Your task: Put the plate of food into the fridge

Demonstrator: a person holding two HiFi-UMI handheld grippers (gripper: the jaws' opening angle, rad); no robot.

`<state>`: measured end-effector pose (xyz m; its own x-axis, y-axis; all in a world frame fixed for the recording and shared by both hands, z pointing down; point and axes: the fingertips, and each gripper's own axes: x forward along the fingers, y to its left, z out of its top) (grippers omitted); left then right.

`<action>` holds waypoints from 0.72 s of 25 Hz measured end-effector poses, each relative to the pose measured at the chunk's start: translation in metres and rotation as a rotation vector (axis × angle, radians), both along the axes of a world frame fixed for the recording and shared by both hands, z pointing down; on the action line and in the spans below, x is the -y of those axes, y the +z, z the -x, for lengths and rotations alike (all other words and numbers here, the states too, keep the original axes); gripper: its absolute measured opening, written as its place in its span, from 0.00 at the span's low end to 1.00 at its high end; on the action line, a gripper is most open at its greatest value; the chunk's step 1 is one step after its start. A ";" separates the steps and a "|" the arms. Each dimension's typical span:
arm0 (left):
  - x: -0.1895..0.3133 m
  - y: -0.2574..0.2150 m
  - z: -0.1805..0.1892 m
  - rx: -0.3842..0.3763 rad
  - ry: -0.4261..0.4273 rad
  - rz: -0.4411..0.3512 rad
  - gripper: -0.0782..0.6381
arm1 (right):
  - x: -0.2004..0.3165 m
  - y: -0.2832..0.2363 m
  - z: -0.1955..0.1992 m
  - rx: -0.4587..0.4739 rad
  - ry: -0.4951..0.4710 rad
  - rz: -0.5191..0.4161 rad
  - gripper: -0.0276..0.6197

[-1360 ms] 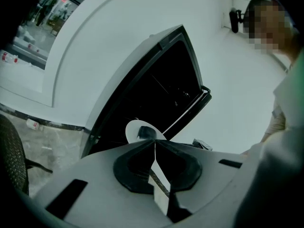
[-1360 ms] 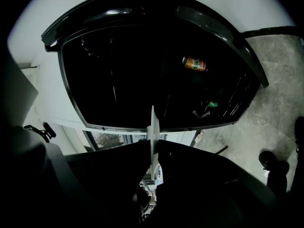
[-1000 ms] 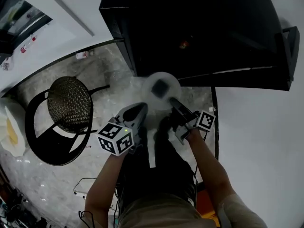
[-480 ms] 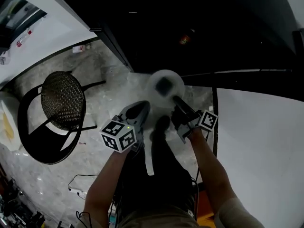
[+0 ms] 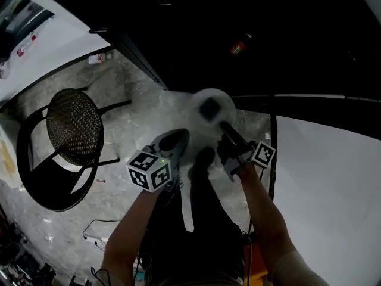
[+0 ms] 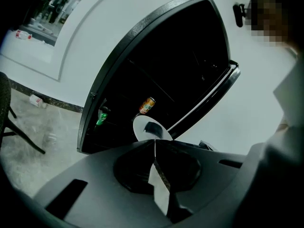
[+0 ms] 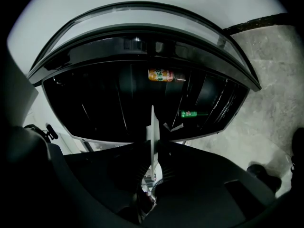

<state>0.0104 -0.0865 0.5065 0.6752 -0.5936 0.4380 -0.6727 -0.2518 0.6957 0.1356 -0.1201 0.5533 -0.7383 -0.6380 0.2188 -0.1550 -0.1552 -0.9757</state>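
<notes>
A round white plate with a dark piece of food hangs in front of the open fridge, whose inside is dark. My right gripper is shut on the plate's near right rim; in the right gripper view the plate stands edge-on between the closed jaws. My left gripper is shut, its tips at the plate's near left rim; I cannot tell whether they touch. In the left gripper view the plate shows just beyond the gripper.
An orange can and a green bottle lie on shelves inside the fridge. Its white door stands open at the right. A black mesh chair, floor cables and a small bottle are at the left.
Both grippers and the plate have sunk together and drawn nearer to the fridge opening, which now fills more of the head view. The grip on the plate is unchanged.
</notes>
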 end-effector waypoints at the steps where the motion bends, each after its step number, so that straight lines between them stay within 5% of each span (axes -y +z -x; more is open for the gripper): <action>1: 0.002 0.001 0.000 -0.002 -0.006 -0.002 0.13 | 0.001 0.003 -0.001 -0.002 -0.002 -0.001 0.09; 18: 0.002 0.040 0.007 0.007 -0.024 0.020 0.13 | 0.012 0.041 0.005 0.000 0.006 0.022 0.09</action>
<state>0.0031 -0.0880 0.5463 0.6573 -0.6012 0.4545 -0.6835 -0.2216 0.6955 0.1304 -0.1319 0.5943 -0.7347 -0.6373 0.2326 -0.1537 -0.1775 -0.9720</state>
